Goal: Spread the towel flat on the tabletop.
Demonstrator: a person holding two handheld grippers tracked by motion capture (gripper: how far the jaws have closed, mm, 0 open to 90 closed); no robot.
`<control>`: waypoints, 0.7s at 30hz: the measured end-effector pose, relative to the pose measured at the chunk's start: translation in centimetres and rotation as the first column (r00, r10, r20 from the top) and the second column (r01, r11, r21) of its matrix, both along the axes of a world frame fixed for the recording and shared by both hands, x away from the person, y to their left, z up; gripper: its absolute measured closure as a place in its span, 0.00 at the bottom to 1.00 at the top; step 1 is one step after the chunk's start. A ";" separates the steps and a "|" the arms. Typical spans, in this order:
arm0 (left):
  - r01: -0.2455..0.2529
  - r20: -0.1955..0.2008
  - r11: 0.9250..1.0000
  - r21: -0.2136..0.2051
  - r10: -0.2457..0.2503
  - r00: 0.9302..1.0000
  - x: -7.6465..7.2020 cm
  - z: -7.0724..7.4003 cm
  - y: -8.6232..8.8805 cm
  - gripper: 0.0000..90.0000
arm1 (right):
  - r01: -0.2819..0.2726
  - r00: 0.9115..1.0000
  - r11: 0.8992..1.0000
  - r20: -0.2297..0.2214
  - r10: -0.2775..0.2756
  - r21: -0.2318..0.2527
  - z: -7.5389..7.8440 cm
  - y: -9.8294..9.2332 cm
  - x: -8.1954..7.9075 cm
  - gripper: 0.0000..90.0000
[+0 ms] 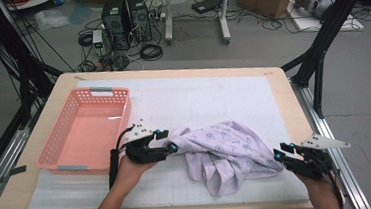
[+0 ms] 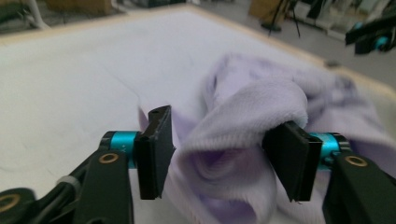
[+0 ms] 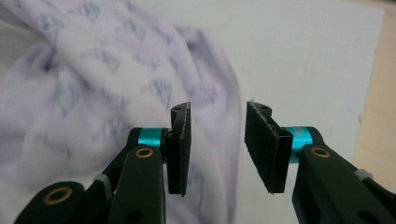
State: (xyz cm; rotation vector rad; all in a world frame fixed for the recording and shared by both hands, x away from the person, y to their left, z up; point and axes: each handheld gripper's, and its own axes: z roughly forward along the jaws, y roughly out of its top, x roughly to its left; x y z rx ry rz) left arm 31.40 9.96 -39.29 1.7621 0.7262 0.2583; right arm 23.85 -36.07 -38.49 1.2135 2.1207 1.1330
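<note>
Crumpled lilac garment (image 1: pixel 227 154) with a small blue print, soft and fleecy, heaped on the white mat (image 1: pixel 213 100) near the counter's (image 1: pixel 283 92) near-right part. Left gripper (image 1: pixel 169 142) at its left edge, fingers (image 2: pixel 156 149) parted, a thick rolled fold lying between them, not pinched. Right gripper (image 1: pixel 279 153) at its right edge, fingers (image 3: pixel 180 149) apart, cloth behind the gap, nothing clamped. Pink perforated basket (image 1: pixel 58 139) to the left, just beside the left gripper.
</note>
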 end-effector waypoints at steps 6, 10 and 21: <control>0.000 0.008 0.999 -0.037 0.000 1.000 1.1 0.9 0.0 0.45 | -0.047 0.999 0.999 -0.008 0.047 -0.017 1.0 4.6 6.2 0.63; -0.001 -0.008 1.000 -0.021 0.001 1.000 1.1 0.8 0.1 0.45 | -0.079 0.996 0.995 -0.053 0.076 -0.064 0.2 8.3 10.7 0.53; -0.062 -0.024 0.998 -0.024 0.061 0.998 1.3 0.8 1.9 0.44 | -0.222 0.958 0.971 -0.206 0.201 -0.085 -3.4 13.0 14.1 0.95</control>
